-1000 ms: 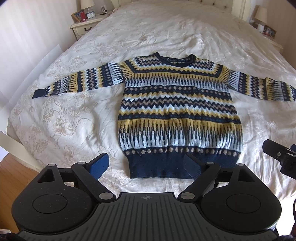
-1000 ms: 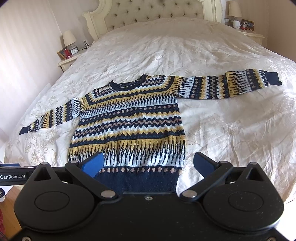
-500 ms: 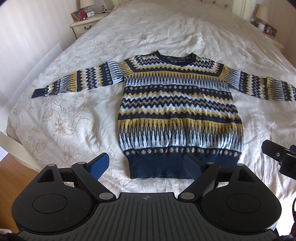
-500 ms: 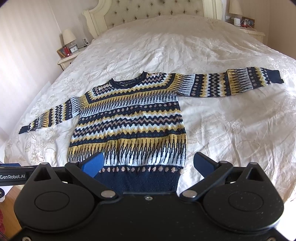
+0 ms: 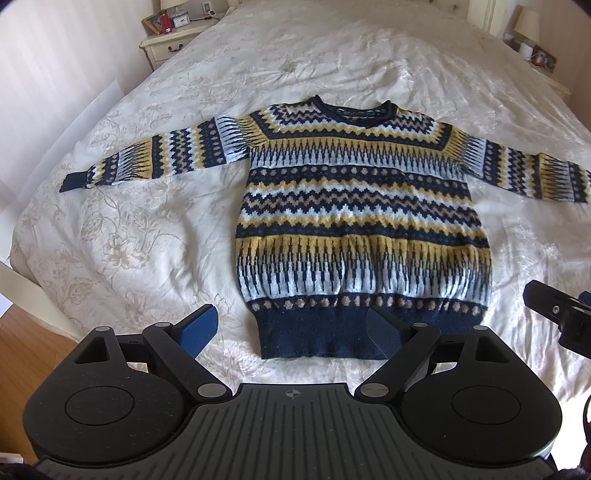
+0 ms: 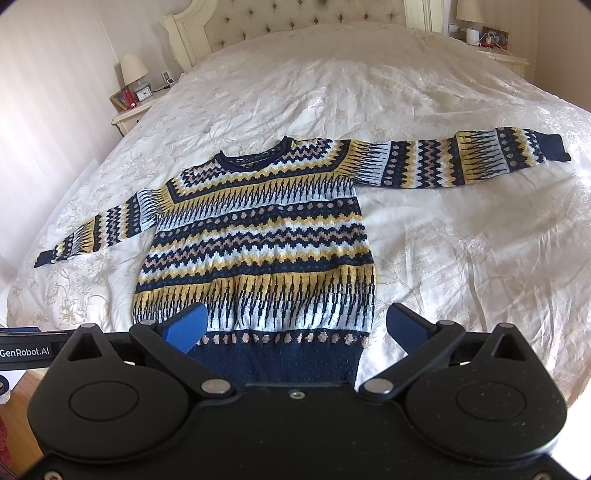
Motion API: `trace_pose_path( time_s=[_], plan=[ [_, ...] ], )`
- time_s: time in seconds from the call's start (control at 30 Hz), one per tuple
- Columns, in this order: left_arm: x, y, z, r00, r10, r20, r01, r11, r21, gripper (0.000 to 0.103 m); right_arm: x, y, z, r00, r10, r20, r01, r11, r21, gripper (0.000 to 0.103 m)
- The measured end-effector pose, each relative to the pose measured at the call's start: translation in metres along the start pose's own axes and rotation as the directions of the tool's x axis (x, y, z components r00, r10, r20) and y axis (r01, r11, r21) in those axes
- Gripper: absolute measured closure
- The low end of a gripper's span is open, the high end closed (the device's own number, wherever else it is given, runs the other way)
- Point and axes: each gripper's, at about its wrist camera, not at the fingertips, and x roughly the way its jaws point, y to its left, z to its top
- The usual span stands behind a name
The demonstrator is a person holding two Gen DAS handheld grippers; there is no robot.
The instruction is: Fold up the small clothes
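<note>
A patterned navy, yellow and white sweater [image 5: 362, 221] [image 6: 258, 243] lies flat on the bed, face up, both sleeves stretched out sideways. Its navy hem [image 5: 325, 336] is nearest to me. My left gripper [image 5: 291, 328] hovers above the hem's left part, jaws wide and open, nothing between the blue pads. My right gripper [image 6: 295, 328] hangs over the hem's right part, also open and empty. In the left wrist view part of the right gripper [image 5: 557, 314] shows at the right edge.
The cream floral bedspread [image 5: 129, 229] covers a wide bed with a tufted headboard [image 6: 295, 22]. Nightstands with lamps stand at the far left [image 5: 173, 40] and far right [image 6: 495, 48]. Wooden floor [image 5: 22, 354] shows at the near left past the bed's edge.
Both views have shifted very slightly nearer the sweater; the sweater itself has not moved and both grippers stay open.
</note>
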Motion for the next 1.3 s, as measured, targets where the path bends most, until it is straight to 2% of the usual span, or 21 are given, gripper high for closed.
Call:
trace_pose_path(
  time_s=[0.27, 0.5, 0.83, 1.07, 1.3],
  plan=[
    [0.012, 0.008, 0.013, 1.0, -0.01, -0.017, 0.01, 1.0, -0.006, 0.015, 0.01, 0.006, 0.009, 1.0, -0.009, -0.024, 0.009, 1.0, 0.003, 0.001],
    [0.027, 0.022, 0.038, 1.0, -0.025, -0.011, 0.025, 1.0, 0.0, 0.015, 0.031, 0.015, 0.025, 0.998, -0.019, -0.057, 0.021, 0.999, 0.027, 0.001],
    [0.047, 0.042, 0.092, 0.994, -0.057, 0.096, 0.054, 0.998, 0.034, 0.015, 0.059, 0.028, 0.056, 0.999, -0.031, -0.039, 0.036, 0.99, 0.135, 0.001],
    [0.065, 0.038, 0.119, 0.987, -0.081, 0.14, 0.062, 0.989, 0.133, 0.015, 0.07, 0.017, 0.07, 0.996, -0.085, -0.01, 0.085, 0.966, 0.243, 0.001],
    [0.082, 0.021, 0.129, 0.988, -0.096, 0.123, 0.075, 0.983, 0.165, 0.015, 0.083, -0.015, 0.08, 0.995, -0.099, -0.021, 0.101, 0.955, 0.281, 0.001]
  ],
)
